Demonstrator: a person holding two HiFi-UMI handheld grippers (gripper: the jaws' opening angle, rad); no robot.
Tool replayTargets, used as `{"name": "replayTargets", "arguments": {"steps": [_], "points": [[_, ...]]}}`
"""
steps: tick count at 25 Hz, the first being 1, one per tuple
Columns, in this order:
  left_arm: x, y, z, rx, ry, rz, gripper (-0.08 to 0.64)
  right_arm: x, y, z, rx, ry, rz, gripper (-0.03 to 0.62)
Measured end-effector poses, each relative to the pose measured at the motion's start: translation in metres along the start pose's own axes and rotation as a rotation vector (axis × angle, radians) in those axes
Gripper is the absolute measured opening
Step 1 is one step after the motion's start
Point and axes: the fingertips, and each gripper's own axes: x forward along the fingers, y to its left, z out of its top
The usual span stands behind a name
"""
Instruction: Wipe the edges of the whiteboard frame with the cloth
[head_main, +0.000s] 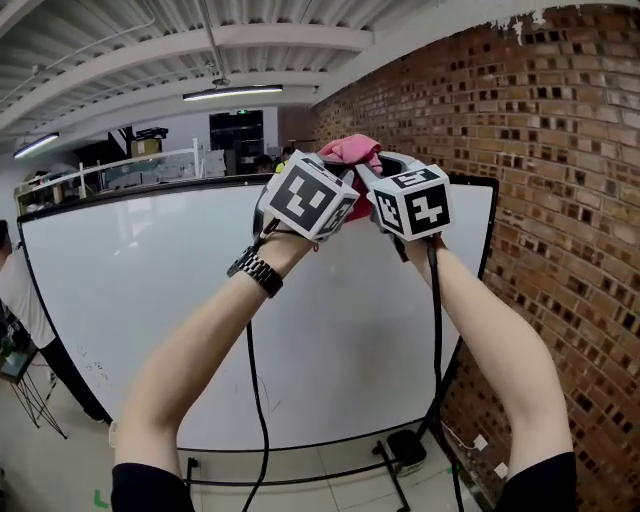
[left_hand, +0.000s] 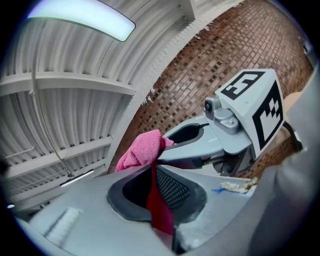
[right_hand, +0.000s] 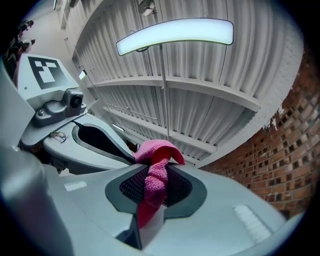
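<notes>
In the head view, I hold my left gripper (head_main: 335, 180) and my right gripper (head_main: 378, 175) close together at the top edge of the whiteboard frame (head_main: 150, 188), not far from the brick wall (head_main: 560, 150). The pink cloth (head_main: 350, 150) is bunched between them, just above the frame. In the left gripper view, the jaws are closed on a fold of the cloth (left_hand: 142, 150). In the right gripper view, the jaws also pinch the cloth (right_hand: 156, 170), which stands up above them.
</notes>
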Motion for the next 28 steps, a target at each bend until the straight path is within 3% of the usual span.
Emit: {"name": "replayTargets", "arguments": {"steps": [7, 9, 13, 16, 23, 28], "points": [[0.016, 0.006, 0.008, -0.172, -0.134, -0.049, 0.004, 0.003, -0.005, 0.003, -0.079, 0.014, 0.013, 0.072], [0.036, -0.002, 0.022, -0.134, -0.149, -0.059, 0.002, 0.0, -0.025, 0.0, -0.084, 0.016, 0.007, 0.072], [0.058, -0.026, 0.024, -0.037, -0.068, -0.035, 0.002, -0.023, -0.045, -0.017, -0.073, 0.005, -0.005, 0.072], [0.066, -0.037, 0.022, -0.029, -0.049, -0.013, 0.002, -0.029, -0.05, -0.024, -0.108, 0.001, 0.02, 0.072], [0.124, -0.074, 0.053, -0.06, -0.067, -0.026, 0.002, -0.051, -0.116, -0.052, -0.093, -0.03, 0.015, 0.072], [0.163, -0.099, 0.072, -0.01, -0.075, -0.036, 0.002, -0.067, -0.162, -0.074, -0.107, -0.058, -0.002, 0.072]]}}
